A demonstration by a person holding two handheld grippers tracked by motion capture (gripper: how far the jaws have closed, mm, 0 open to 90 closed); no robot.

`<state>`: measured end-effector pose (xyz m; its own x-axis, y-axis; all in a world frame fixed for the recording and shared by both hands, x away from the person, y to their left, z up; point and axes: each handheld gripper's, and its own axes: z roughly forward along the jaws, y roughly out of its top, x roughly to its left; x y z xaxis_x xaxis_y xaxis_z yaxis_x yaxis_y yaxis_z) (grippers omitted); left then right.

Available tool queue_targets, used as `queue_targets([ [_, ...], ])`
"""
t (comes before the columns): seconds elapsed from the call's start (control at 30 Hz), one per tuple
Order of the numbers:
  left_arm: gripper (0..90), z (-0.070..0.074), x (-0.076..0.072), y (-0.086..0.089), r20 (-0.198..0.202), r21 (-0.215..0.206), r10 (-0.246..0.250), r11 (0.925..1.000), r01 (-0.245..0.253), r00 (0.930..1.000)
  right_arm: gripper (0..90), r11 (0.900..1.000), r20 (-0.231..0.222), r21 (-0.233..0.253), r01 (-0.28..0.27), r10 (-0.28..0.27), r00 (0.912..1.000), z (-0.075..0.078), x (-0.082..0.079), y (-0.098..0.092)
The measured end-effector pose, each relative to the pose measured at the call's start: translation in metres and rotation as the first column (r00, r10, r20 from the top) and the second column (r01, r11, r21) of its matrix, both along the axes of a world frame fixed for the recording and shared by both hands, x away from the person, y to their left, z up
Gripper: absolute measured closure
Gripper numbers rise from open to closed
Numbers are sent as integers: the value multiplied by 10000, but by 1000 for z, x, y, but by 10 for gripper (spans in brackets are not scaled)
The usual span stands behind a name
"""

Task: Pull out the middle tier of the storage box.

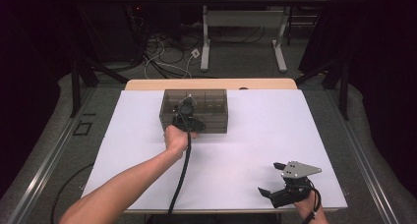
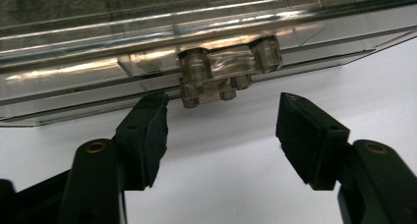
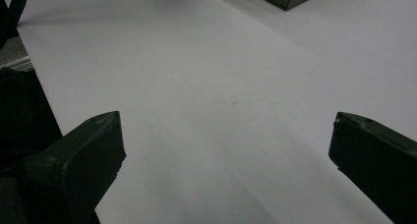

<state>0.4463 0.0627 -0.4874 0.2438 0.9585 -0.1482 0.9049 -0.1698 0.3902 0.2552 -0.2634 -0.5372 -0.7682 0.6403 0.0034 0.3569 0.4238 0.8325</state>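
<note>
Sat toward the far middle of the white table [image 1: 236, 150], a smoky translucent box [image 1: 206, 103] with its lid down, its inner dividers faintly visible through the top but its contents too dim to make out. Carried on its near long wall a small clear latch [image 2: 228, 69], pressed flat against the seam between lid and base. Hovered right at that near wall, the left gripper [image 1: 188, 122], jaws spread wide to either side of the latch and just short of it, touching nothing, as seen in the left gripper view [image 2: 221, 118]. Trailed back from it along the forearm toward the near edge, a black cable [image 1: 182, 175]. Rested well apart at the near right corner of the table, the right gripper [image 1: 273, 179], jaws likewise wide apart and empty, aimed across bare white surface with one corner of the box far ahead. Stood beyond the table on the grey floor, a loose tangle of wires [image 1: 167, 57] and the white legs of another desk [image 1: 243, 32].
</note>
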Motion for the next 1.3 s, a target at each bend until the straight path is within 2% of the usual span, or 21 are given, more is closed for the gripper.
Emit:
queue_targets([
  [0.3, 467, -5, 3, -3, 157, 66, 549, 9985, -550, 9984, 0, 9999, 36, 141, 70, -71, 10000, 0, -1, 0],
  [0.43, 470, -7, 3, -5, 99, -57, 634, 9980, -634, 9979, 0, 10000, -60, 71, 49, -48, 10000, 0, -1, 0],
  [0.67, 495, -8, 6, -6, -105, 40, 790, 9969, -790, 9968, 0, 9999, 12, 121, 107, -107, 9999, 0, -1, 0],
  [0.7, 500, -8, 6, -6, -124, 22, 876, 9962, -876, 9961, 0, 10000, -115, -6, 14, -15, 9999, 1, 0, -1],
  [0.8, 537, -8, 7, -5, -153, 22, 1009, 9949, -1009, 9948, 0, 10000, -103, 39, 49, -49, 9999, 1, -1, 0],
  [0.9, 544, -8, 7, -5, -159, 31, 1029, 9947, -1029, 9946, 0, 9999, -13, 161, 52, -52, 10000, 0, 0, 0],
  [1.0, 545, -8, 7, -6, -141, 128, 995, 9950, -993, 9949, 0, 10000, -165, 24, 31, -31, 9999, 1, 0, 0],
  [1.3, 556, -14, 8, -7, -263, 127, 1081, 9941, -1078, 9938, 2, 10000, -76, 71, 21, -21, 10000, 0, 0, 0],
])
